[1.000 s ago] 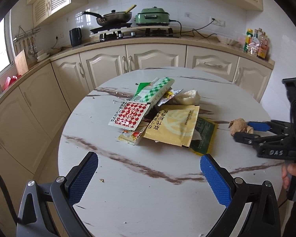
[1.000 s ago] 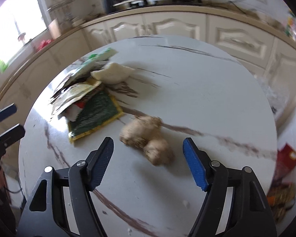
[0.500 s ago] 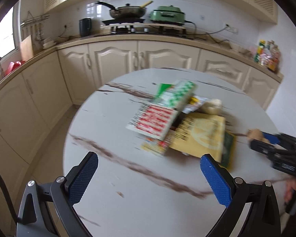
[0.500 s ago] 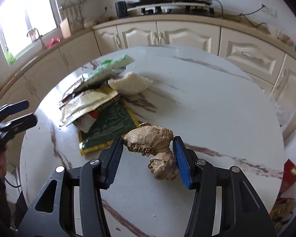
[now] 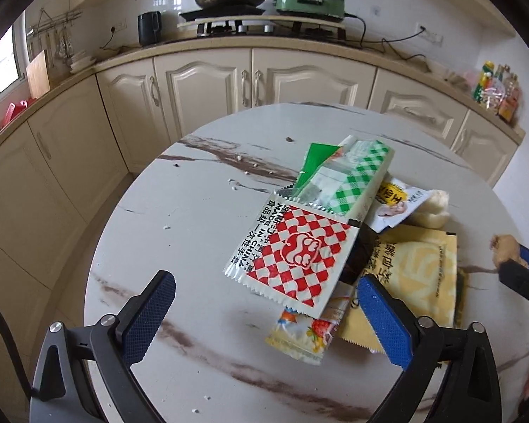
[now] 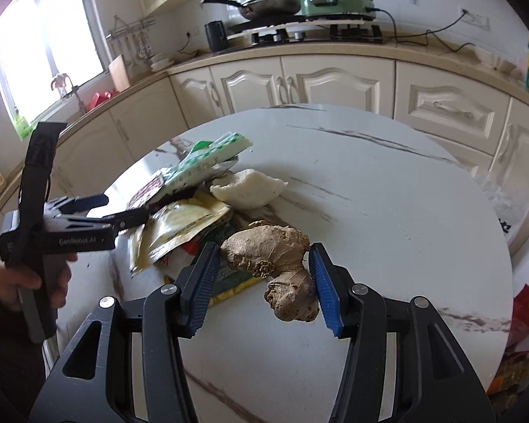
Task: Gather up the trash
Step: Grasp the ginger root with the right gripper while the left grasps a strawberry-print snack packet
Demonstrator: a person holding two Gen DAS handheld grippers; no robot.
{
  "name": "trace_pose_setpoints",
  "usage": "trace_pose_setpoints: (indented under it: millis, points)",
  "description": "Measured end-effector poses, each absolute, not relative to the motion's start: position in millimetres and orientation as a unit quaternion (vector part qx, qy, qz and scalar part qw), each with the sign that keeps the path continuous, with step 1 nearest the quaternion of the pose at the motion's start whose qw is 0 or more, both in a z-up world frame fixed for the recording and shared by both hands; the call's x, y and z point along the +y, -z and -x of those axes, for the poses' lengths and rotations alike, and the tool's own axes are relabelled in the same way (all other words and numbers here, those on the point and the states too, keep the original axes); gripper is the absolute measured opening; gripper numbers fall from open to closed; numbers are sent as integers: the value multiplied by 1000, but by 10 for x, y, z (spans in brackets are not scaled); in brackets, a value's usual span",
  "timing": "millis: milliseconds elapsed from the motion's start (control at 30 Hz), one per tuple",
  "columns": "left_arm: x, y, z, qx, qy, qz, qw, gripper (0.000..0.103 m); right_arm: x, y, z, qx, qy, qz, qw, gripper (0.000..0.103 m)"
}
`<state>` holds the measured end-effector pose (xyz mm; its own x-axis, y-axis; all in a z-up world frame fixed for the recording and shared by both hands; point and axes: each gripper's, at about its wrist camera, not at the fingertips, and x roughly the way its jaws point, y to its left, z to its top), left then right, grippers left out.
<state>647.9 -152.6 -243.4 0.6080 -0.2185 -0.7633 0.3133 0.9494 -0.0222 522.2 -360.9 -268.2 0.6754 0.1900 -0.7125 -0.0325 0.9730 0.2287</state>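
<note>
Right wrist view shows our right gripper (image 6: 261,278) clamped on the ginger root (image 6: 275,261), while our left gripper (image 5: 264,313) gapes wide, empty, over the wrapper pile (image 5: 299,246).

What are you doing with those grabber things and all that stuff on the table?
A person is clearing trash off the round marble table with a grabber in each hand. The right gripper is shut on a knobbly piece of ginger, pinched between its blue pads. The left gripper is open and holds nothing; it points at the pile of wrappers, closest to the red checkered packet. The wrappers all lie on the table.
</note>
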Motion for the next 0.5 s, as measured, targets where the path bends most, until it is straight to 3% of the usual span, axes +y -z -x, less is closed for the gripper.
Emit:
trace_pose_setpoints:
  millis: [267,333,467,500]
  points:
    - [-1354,2525,-6326,418,169,-45,891,99,-3599,2747,-5311,403,-67,-106,907,50]
    - [-1350,2525,-6330,418,169,-39,891,84,-3589,2761,-5323,403,-66,-108,906,50]
    - [-1426,2530,-6393,429,188,-43,883,69,-3551,2780,-5320,408,-69,-110,904,50]
    - [-1441,2526,-6389,428,196,-43,881,56,-3547,2775,-5312,407,-68,-111,904,50]
